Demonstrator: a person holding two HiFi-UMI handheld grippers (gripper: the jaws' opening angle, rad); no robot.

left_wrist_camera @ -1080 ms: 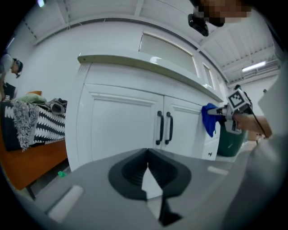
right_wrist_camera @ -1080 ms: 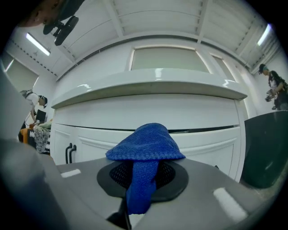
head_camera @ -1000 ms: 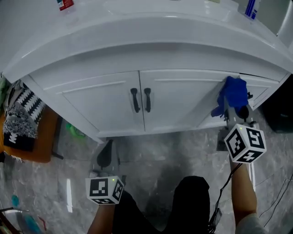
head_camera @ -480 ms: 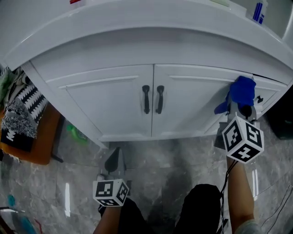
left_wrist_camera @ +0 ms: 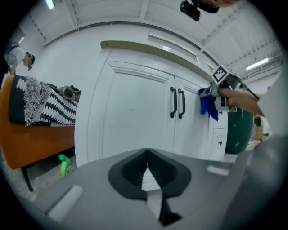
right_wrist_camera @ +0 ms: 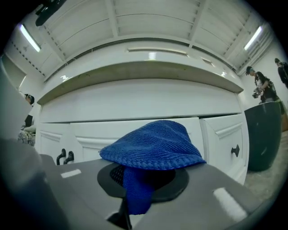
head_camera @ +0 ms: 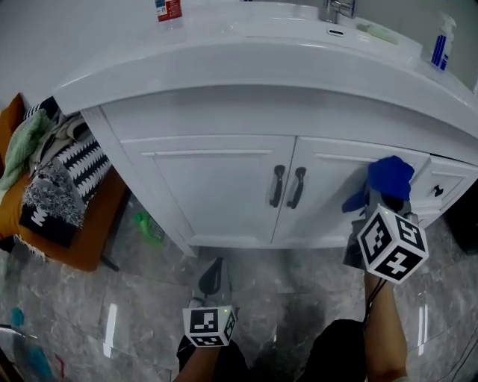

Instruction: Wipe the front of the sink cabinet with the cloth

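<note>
right gripper (head_camera: pixel 383 203): jaws almost closed, clamped on a blue knitted cloth (right_wrist_camera: pixel 153 146). one strip of it is pinched between them, the rest is bunched over the tips like a cap.

cloth is up at the front of the white sink cabinet (head_camera: pixel 216 186), on the upper right corner of the right-hand door, just beside the small drawer with a black knob (head_camera: pixel 437 191). from the left gripper view it looks to be against the door face, but actual contact can't be confirmed.

left gripper (left_wrist_camera: pixel 147 170): jaws closed together, nothing between them. it's held low over the grey marbled floor (head_camera: pixel 299 268), well apart from the cabinet, facing the left-hand door.

pair of black bar handles (head_camera: pixel 287 186) sits where the two doors meet, well left of the cloth.

white countertop (head_camera: pixel 261 56) overhangs the doors. on it:
- chrome tap (head_camera: pixel 336 9) at the back
- blue-and-white spray bottle (head_camera: pixel 442 41) at the right end
- red-labelled bottle (head_camera: pixel 168 9) at the back left

left of the cabinet: orange seat (head_camera: pixel 93 231) piled with black-and-white patterned fabric (head_camera: pixel 60 179). green plastic bottle (head_camera: pixel 146 224) is on the floor near the cabinet's lower left corner.
</note>
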